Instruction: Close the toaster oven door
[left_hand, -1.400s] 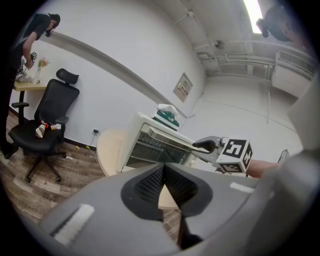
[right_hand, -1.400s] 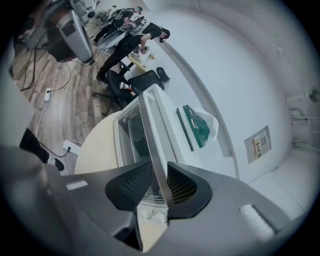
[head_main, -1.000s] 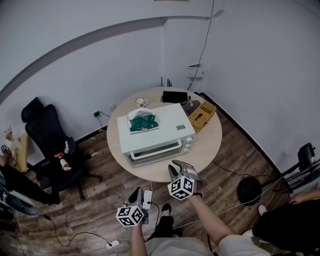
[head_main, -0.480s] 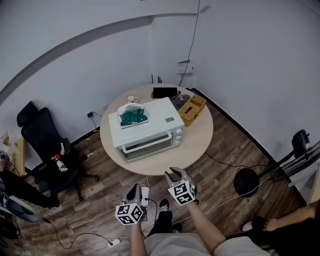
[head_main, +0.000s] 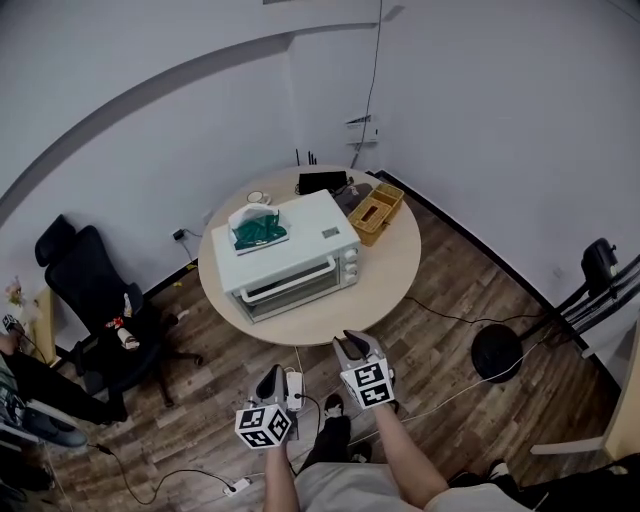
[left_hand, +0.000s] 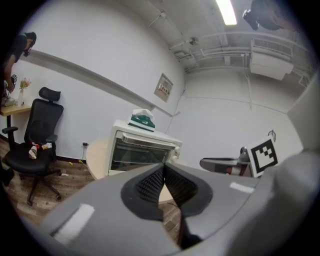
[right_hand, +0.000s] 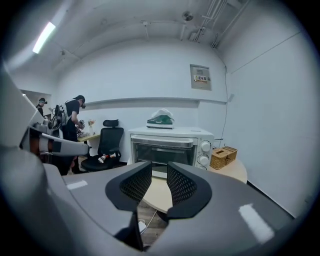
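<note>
head view: the toaster oven (head_main: 290, 262) sits left of centre on the round table (head_main: 395, 285), its front facing the near edge and me, a green and white item (head_main: 257, 228) on its roof and a wicker basket (head_main: 375, 210) by the far right edge. the door (head_main: 295, 290) looks upright and already shut. my left gripper (head_main: 271, 374) and right gripper (head_main: 352, 345) hang over the wooden floor (head_main: 450, 350), both well apart from the table. only this view shows that gap and the office chair (head_main: 90, 290) at the left.

left gripper view: my left gripper (left_hand: 163, 166) is clenched, pads together on nothing. the oven (left_hand: 142, 147) shows at an angle beyond the tips, and my other gripper's marker cube (left_hand: 263, 155) edges in at the right, which no other view gives from this side.

right gripper view: my right gripper (right_hand: 159, 172) is released, a clear gap between the pads, nothing in it. here alone the door (right_hand: 162, 154) faces me squarely, with its handle bar (right_hand: 161, 142) along the top edge, the knobs (right_hand: 204, 152) beside it, and a person (right_hand: 75, 117) far off at the left.

i judge the door a stiff glass-and-metal flap hinged along the bottom, light to swing. the bar or frame is the place to press, not the breakable glass, and a hard shove could slide the oven on the smooth tabletop.
</note>
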